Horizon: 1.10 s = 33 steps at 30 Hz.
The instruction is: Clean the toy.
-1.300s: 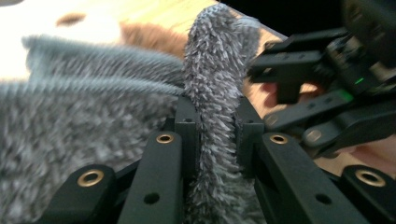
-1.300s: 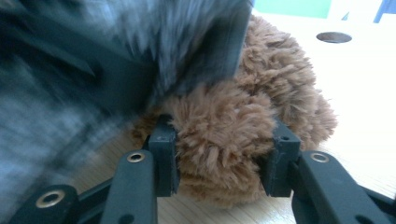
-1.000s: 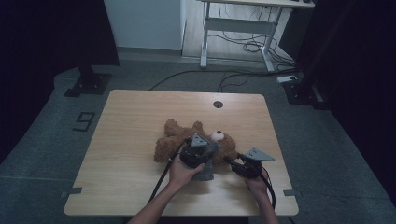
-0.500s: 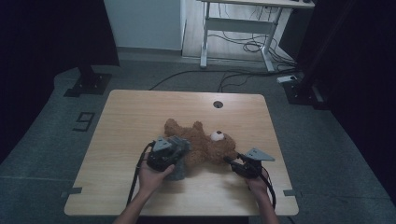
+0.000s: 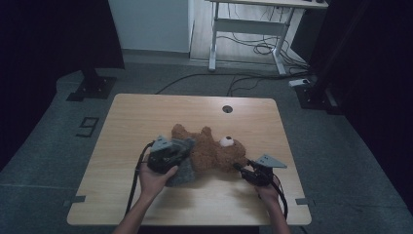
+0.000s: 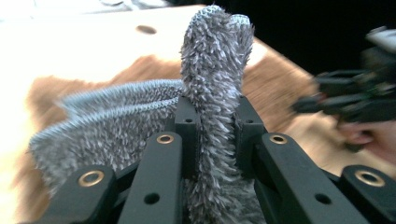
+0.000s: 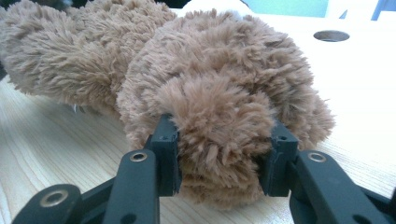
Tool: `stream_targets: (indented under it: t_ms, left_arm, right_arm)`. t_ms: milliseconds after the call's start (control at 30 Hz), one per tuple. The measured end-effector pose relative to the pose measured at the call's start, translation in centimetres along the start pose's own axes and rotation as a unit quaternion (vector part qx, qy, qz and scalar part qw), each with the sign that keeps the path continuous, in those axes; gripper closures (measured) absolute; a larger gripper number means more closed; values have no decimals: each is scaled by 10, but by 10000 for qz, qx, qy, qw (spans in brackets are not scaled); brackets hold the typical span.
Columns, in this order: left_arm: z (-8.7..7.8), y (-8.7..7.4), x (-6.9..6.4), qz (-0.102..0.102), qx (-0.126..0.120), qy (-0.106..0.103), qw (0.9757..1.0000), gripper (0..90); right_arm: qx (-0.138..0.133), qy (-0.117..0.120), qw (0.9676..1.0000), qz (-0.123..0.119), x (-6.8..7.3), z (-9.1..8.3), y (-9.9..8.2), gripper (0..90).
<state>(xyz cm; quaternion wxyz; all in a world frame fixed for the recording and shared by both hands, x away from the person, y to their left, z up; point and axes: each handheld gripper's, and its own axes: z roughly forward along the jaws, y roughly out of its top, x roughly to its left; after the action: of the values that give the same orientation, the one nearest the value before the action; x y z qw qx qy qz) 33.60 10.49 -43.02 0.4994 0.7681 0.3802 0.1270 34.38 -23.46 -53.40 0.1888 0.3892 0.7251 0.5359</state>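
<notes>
A fluffy brown plush teddy bear [image 5: 214,151] lies on its side on the pale wooden table [image 5: 146,117]; the right gripper [image 7: 219,154] is clenched on a plush limb at the bear's head end; the left gripper [image 6: 212,135] pinches a shaggy grey fabric piece [image 6: 215,60] beside the bear's body, lifted off the tabletop.

You have a brown plush teddy bear [image 5: 214,151] lying flat on the worktop [image 5: 146,117], its head toward 3 o'clock and legs toward 10 o'clock. A shaggy grey fabric piece [image 5: 182,170] is bunched at its 8 o'clock side, one fold standing upright.
</notes>
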Motion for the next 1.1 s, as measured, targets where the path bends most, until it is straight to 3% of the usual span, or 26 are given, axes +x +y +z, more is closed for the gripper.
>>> stream_targets:
  t_ms: [33,67,100,167,233,267,433,467,533,667,800,833,967,1100]
  left_arm:
    - [3,6,-6,90,6,-50,9999,760]
    - [12,19,-23,247,-3,-182,9995,760]
    - [12,19,-23,247,-3,-182,9995,760]
    - [24,30,-41,406,35,-300,9987,760]
    - [43,37,-61,593,169,-425,9972,759]
    - [60,38,-75,731,318,-472,9957,759]
    - [94,31,-87,721,718,-514,9935,752]
    - [106,25,-84,714,889,-426,9926,753]
    - [112,19,-80,667,993,-338,9922,756]
    - [112,9,-69,564,1010,-223,9930,761]
    - [99,1,-49,435,1013,-4,9939,763]
    - [99,1,-49,435,1013,-4,9939,763]
    - [87,-7,-29,219,956,-16,9952,765]
    - [67,-10,-18,289,894,84,9955,766]
  right_arm:
    - [-6,0,10000,-1,0,0,0,580]
    - [0,5,10000,-2,0,0,0,580]
    - [0,5,10000,-2,0,0,0,580]
    - [1,15,10000,-2,0,0,0,580]
    - [-8,15,10000,-4,-1,0,0,580]
    - [1,16,10000,-3,-1,0,0,580]
    - [6,-3,10000,-19,0,0,0,580]
    - [-7,1,10000,-10,0,0,0,580]
    - [-5,12,10000,-24,0,0,0,582]
    - [13,23,10000,-38,0,0,0,582]
    - [27,19,10000,-42,-1,0,0,583]
    - [27,19,10000,-42,-1,0,0,583]
    - [46,47,10000,-70,-1,0,0,582]
    - [39,66,9999,-84,-1,0,0,582]
